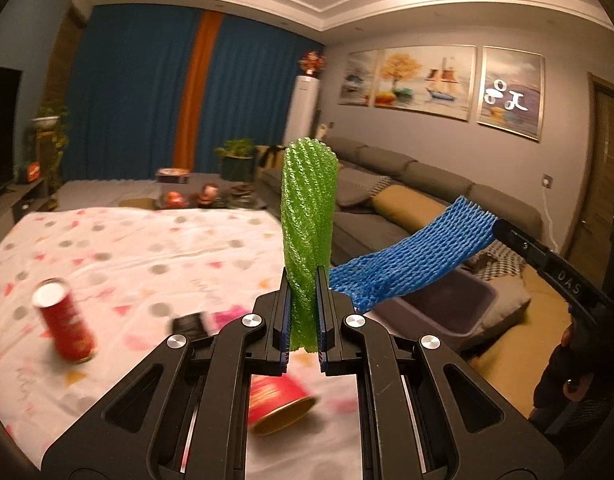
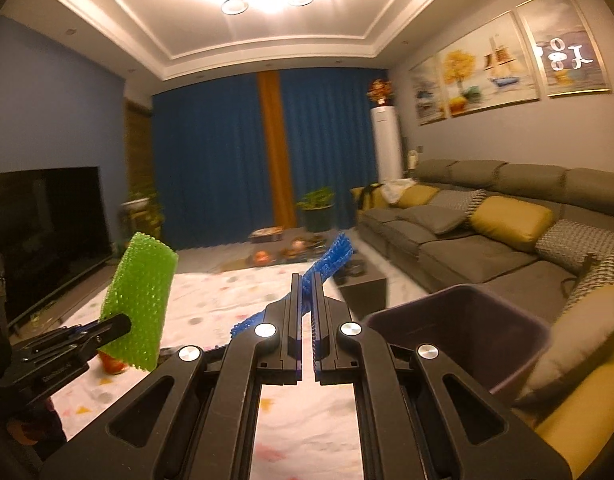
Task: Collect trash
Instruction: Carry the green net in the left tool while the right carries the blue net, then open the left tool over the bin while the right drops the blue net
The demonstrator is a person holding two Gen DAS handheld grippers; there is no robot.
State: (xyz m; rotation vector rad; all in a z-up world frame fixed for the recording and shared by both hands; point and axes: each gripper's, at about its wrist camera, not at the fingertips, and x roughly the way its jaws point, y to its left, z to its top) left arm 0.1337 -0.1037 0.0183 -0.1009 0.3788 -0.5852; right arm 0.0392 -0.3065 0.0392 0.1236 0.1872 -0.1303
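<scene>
The left gripper (image 1: 303,312) is pressed together on a green foam net sleeve (image 1: 309,216), which stands upright out of the jaws, its top end free in the air; a short tail pokes out below the fingers. In the right wrist view the same gripper (image 2: 115,326) comes in from the left edge, pinching the green foam net sleeve (image 2: 141,304) near its lower end.

The right gripper (image 2: 305,304) is pinched on a blue foam net sleeve (image 2: 331,258); the jaws stand nearly closed, with only the net's thickness between them. The sleeve runs up and to the right past the fingertips, and its other end trails out to the left below them. From the left wrist view the right gripper (image 1: 507,232) grips the blue foam net sleeve (image 1: 411,264) by its upper right end, and the free end droops to just beside the left gripper's right finger.

Both grippers hang in open air above the table (image 1: 147,248), near its right edge. A dark purple bin (image 2: 467,320) stands off that edge, just right of the right gripper, beside the sofa (image 2: 467,240), its mouth open.

On the patterned cloth lie a red can (image 1: 65,326) toward the left edge, another red can (image 1: 279,404) on its side beneath the left gripper, and a small dark wrapper (image 1: 191,324) between them, blurred.
</scene>
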